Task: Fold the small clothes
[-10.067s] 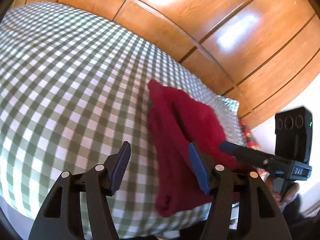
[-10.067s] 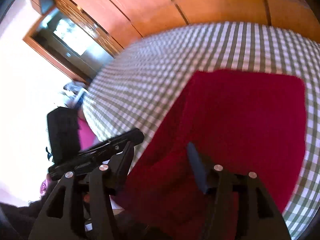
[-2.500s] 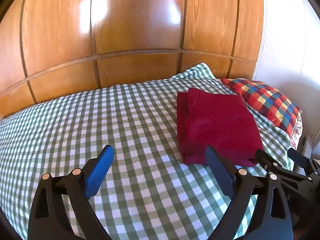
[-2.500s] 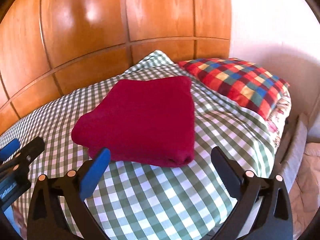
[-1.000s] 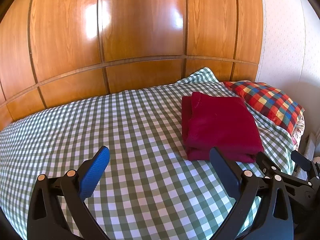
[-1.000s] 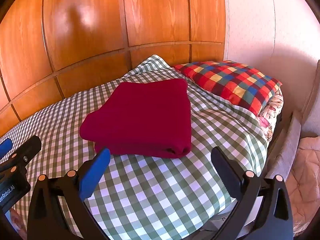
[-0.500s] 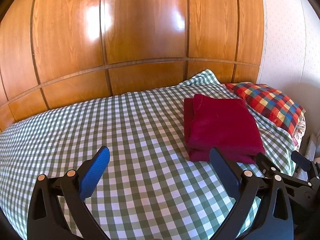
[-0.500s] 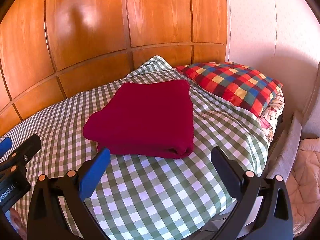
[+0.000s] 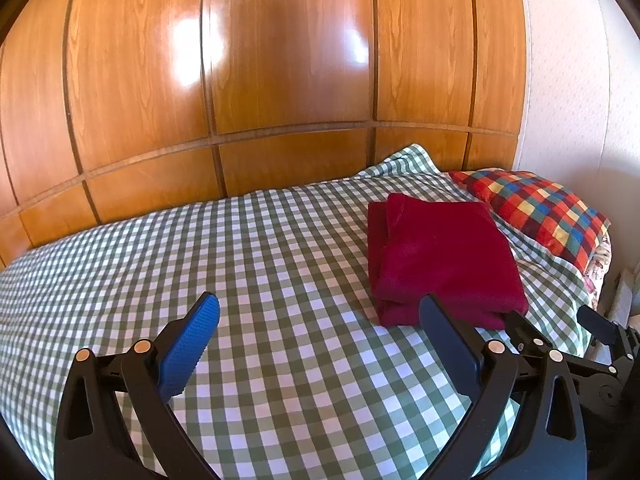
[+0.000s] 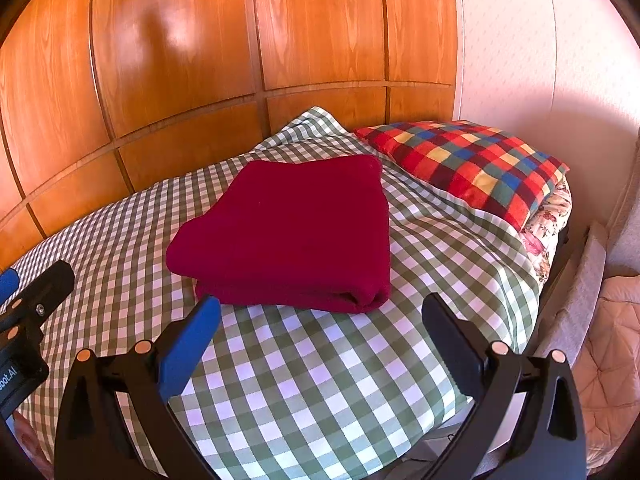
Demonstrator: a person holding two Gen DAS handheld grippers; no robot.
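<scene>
Wood panelling [image 9: 280,80] rises behind a bed [image 9: 260,280] covered in a green-and-white checked sheet. Going left to right, the left gripper [image 9: 318,326] hovers near over bare sheet with its fingers spread wide and empty, then the folded red garment [image 10: 296,236] lies flat on the sheet, and a multicoloured checked pillow [image 10: 468,160] sits just right of it. The right gripper [image 10: 320,326] hangs near the garment's front edge, fingers wide apart, holding nothing.
</scene>
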